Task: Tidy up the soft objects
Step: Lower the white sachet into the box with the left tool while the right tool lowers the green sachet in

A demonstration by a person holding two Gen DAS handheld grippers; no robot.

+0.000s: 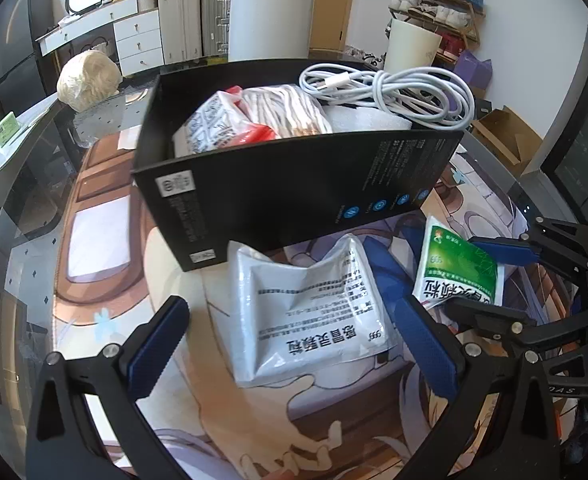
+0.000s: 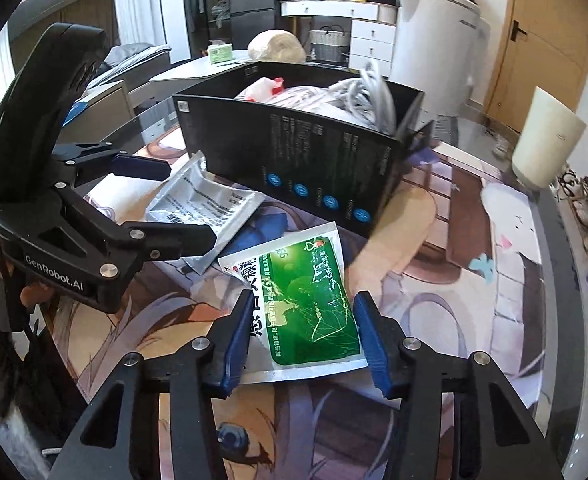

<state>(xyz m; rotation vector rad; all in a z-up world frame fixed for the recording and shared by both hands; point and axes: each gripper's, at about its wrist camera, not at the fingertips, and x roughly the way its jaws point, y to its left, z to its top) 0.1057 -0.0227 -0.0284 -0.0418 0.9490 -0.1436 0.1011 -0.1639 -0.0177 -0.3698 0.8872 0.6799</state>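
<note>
A silver sachet (image 1: 310, 312) lies on the printed mat just in front of a black box (image 1: 294, 188). My left gripper (image 1: 294, 332) is open, its fingers on either side of the sachet. A green sachet (image 2: 310, 304) lies on the mat; my right gripper (image 2: 302, 320) is open with its fingers on both sides of it. The green sachet (image 1: 460, 268) shows at the right of the left wrist view, between the right gripper's fingers (image 1: 506, 248). The black box (image 2: 314, 160) holds white packets (image 1: 254, 116), a red-trimmed pack and a coiled white cable (image 1: 394, 88).
The mat covers a round glass table (image 1: 22, 240). A cream cylinder (image 2: 546, 148) stands at the table's far right. A wrapped cream bundle (image 1: 88, 78) sits beyond the box. The left gripper's body (image 2: 74, 208) occupies the left of the right wrist view.
</note>
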